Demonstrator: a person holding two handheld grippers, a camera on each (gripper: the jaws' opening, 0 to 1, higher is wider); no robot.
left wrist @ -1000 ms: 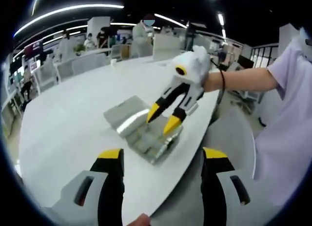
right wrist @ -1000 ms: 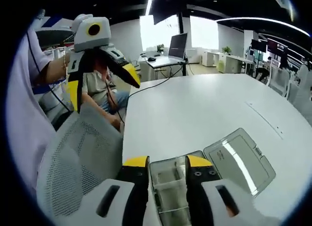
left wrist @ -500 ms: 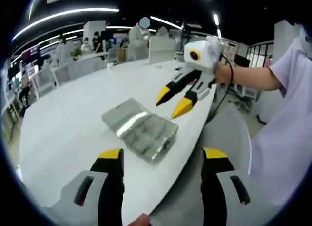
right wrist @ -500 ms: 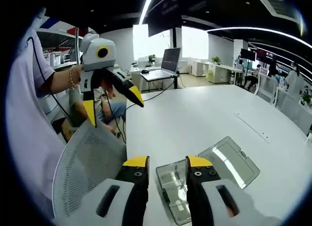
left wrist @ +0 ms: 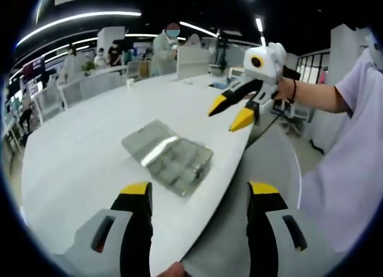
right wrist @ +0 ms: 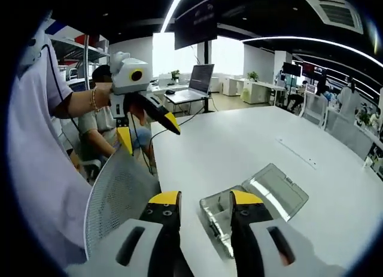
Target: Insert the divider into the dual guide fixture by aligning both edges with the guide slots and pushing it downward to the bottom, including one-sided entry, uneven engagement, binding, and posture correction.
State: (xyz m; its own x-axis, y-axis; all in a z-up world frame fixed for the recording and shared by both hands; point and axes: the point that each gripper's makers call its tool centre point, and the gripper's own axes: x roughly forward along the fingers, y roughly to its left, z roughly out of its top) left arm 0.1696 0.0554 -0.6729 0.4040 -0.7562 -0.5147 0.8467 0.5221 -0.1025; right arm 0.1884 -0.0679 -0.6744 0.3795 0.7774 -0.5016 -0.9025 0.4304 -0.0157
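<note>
Sitting on the big white table [left wrist: 78, 151], ahead of both sets of fingers, is the fixture: a clear compartment box [left wrist: 178, 163] with its lid [left wrist: 145, 139] flipped open flat beside it. In the right gripper view the box [right wrist: 218, 214] lies just beyond and between the right gripper's [right wrist: 202, 200] yellow tips, lid [right wrist: 276, 190] off to the right of them. A mesh chair [right wrist: 116, 199] sits left of those tips, at the table edge.

Left gripper [left wrist: 198, 190]: fingers wide apart, nothing between them, held back from the box near the table edge; in the right gripper view it [right wrist: 149, 130] hangs up in the air over the chair, apart and empty too. Right gripper, seen in the left gripper view [left wrist: 230, 111], is lifted clear of the box, above and beyond it, fingers parted with nothing visible in them.

Divider: can't pick it out for sure. The box shows inner partitions, too small and glary to tell whether one is the task's divider or how deep it sits.

Judgement: both grippers are off the work, so this reads as a gap between attempts, or the end. To do the next step well: come down square over the box, pinch the divider at top centre, start both edges in their slots together, press straight down. If one side leads and binds, back off a little, level it, then push again; don't force it. Steady the light box with the other gripper so it doesn't skid or tip.
</note>
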